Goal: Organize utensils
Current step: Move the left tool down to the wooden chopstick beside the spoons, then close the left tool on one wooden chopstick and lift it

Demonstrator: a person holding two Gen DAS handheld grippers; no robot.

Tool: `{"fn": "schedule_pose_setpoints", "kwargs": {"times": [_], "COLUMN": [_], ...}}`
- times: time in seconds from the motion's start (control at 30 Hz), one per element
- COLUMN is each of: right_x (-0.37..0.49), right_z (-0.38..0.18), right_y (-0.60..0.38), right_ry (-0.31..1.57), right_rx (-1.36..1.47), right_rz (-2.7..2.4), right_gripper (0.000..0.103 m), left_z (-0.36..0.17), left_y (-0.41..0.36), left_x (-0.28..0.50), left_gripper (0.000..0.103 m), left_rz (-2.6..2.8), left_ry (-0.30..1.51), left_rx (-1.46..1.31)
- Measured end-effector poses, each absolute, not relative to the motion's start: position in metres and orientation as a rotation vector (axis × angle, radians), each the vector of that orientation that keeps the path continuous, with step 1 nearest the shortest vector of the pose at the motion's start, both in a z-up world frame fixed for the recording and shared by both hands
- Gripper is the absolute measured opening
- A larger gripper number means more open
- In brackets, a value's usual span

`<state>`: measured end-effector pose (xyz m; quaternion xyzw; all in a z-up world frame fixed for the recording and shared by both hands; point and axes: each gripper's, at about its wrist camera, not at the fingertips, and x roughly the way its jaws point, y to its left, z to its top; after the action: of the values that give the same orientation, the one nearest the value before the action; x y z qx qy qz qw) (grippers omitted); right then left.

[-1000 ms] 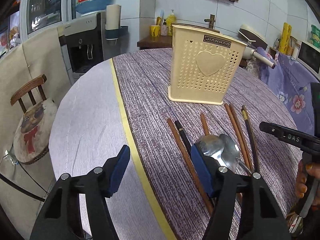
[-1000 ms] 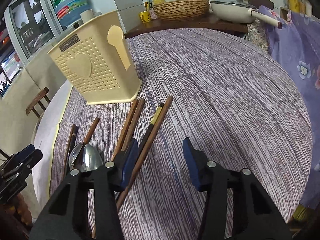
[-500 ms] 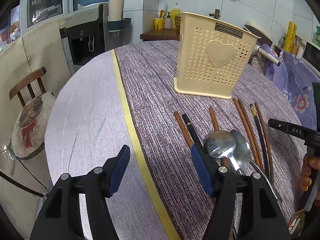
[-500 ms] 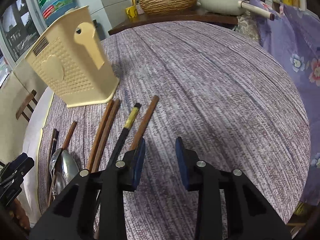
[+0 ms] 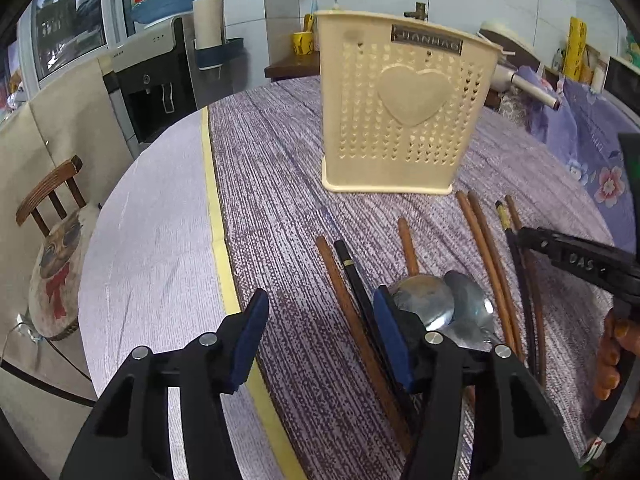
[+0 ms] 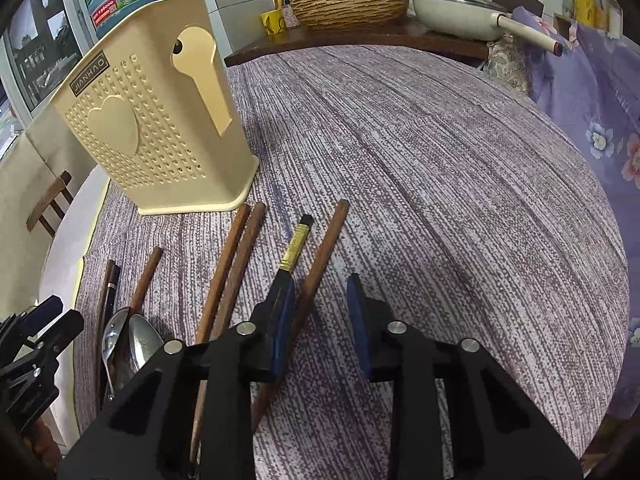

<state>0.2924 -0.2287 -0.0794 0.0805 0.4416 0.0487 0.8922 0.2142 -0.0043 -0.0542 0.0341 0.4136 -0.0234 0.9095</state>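
Observation:
A cream perforated utensil holder (image 5: 404, 116) with a heart on its front stands upright on the round table; it also shows in the right wrist view (image 6: 156, 120). Several brown and black chopsticks (image 5: 484, 256) and two metal spoons (image 5: 436, 304) lie flat in front of it. My left gripper (image 5: 320, 328) is open and empty, low over the table left of the spoons. My right gripper (image 6: 320, 312) is open, its jaws around the brown chopstick (image 6: 324, 248), beside the black gold-banded chopstick (image 6: 294, 248). The spoons (image 6: 128, 340) lie at the left.
A purple woven cloth (image 6: 440, 168) covers most of the table; a yellow strip (image 5: 214, 208) marks its edge. A wooden chair (image 5: 52, 220) and water dispenser (image 5: 152, 76) stand left. A wicker basket (image 6: 352, 4) and white pan (image 6: 460, 12) sit behind.
My right gripper narrowed, then widened a little and moved forward and lower over the rightmost brown chopstick. My left gripper moved forward toward the holder and stayed open.

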Motion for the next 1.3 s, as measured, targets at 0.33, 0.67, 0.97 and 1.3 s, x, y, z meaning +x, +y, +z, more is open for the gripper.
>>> {"fn": "schedule_pose_setpoints", "kwargs": {"times": [0.33,0.67,0.97,1.3], "right_x": [0.301,0.319,0.327,0.329], "right_z": [-0.08,-0.08,-0.082,-0.081], "right_y": [-0.227,-0.21,-0.219,-0.209], "right_ry": [0.927,0.93,0.93,0.936], "right_rx": [0.143,0.11,0.149,0.096], "right_rz": [0.085,0.076,0.073,0.07], "right_gripper": [0.027,0.024,0.012,0.012], "left_z": [-0.072,-0.069,-0.069,-0.069], "left_y": [-0.005,-0.002,-0.008,-0.013], "left_x": [0.228,0.246,0.245,0.245], "left_gripper": [0.045,0.032,0.021,0.012], "left_rz": [-0.027,-0.011,0.003,-0.009], "left_ry": [0.92,0.963,0.955,0.953], "left_rx": [0.089,0.073,0.083,0.105]}}
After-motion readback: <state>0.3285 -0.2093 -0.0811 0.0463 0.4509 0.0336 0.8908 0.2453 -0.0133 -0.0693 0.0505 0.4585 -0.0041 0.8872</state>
